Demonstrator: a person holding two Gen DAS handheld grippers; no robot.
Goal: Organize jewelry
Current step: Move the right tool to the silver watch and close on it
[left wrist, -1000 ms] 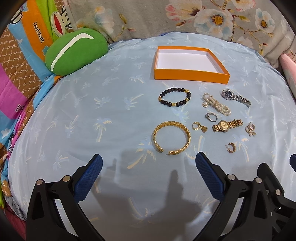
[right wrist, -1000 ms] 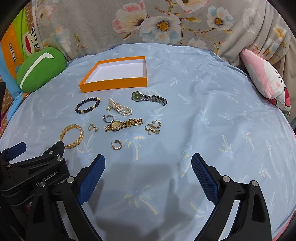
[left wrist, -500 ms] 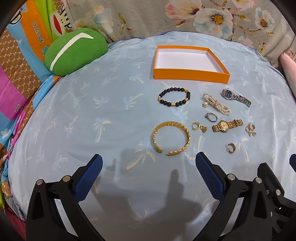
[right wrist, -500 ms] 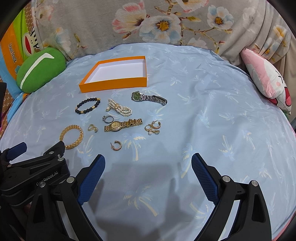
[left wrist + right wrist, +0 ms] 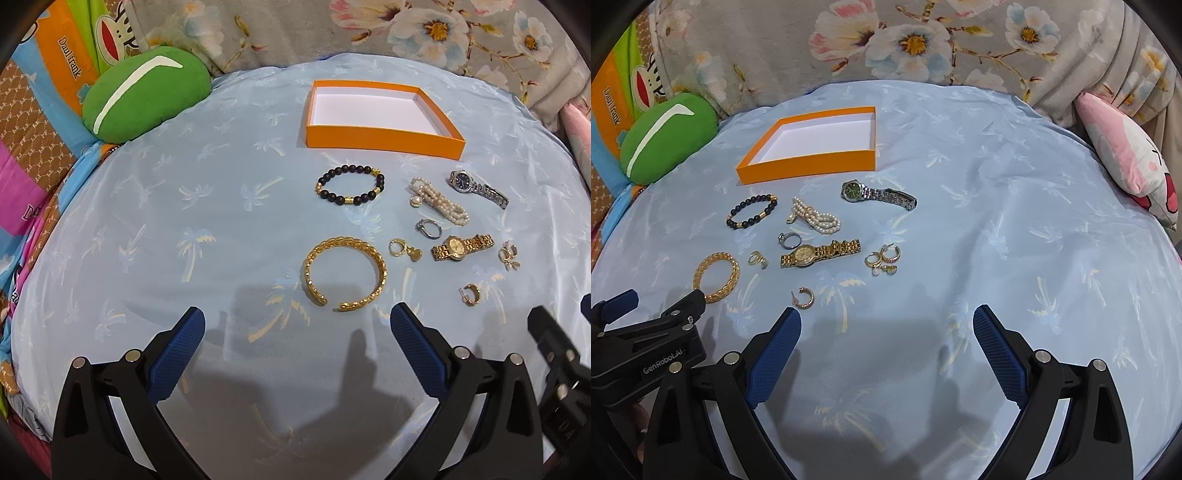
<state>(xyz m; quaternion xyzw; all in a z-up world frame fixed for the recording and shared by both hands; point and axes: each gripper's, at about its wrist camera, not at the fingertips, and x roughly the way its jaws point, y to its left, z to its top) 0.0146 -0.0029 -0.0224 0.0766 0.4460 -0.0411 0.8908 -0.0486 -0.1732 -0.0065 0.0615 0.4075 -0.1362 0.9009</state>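
Note:
An empty orange box sits at the back of the light blue cloth. In front of it lie a black bead bracelet, a pearl bracelet, a silver watch, a gold watch, a gold cuff bangle, a silver ring, and several gold earrings. My left gripper is open and empty, just short of the bangle. My right gripper is open and empty, near a gold hoop earring.
A green cushion lies at the back left. A pink plush pillow lies at the right edge. Floral fabric rises behind the cloth. The left gripper's body shows at the right wrist view's lower left.

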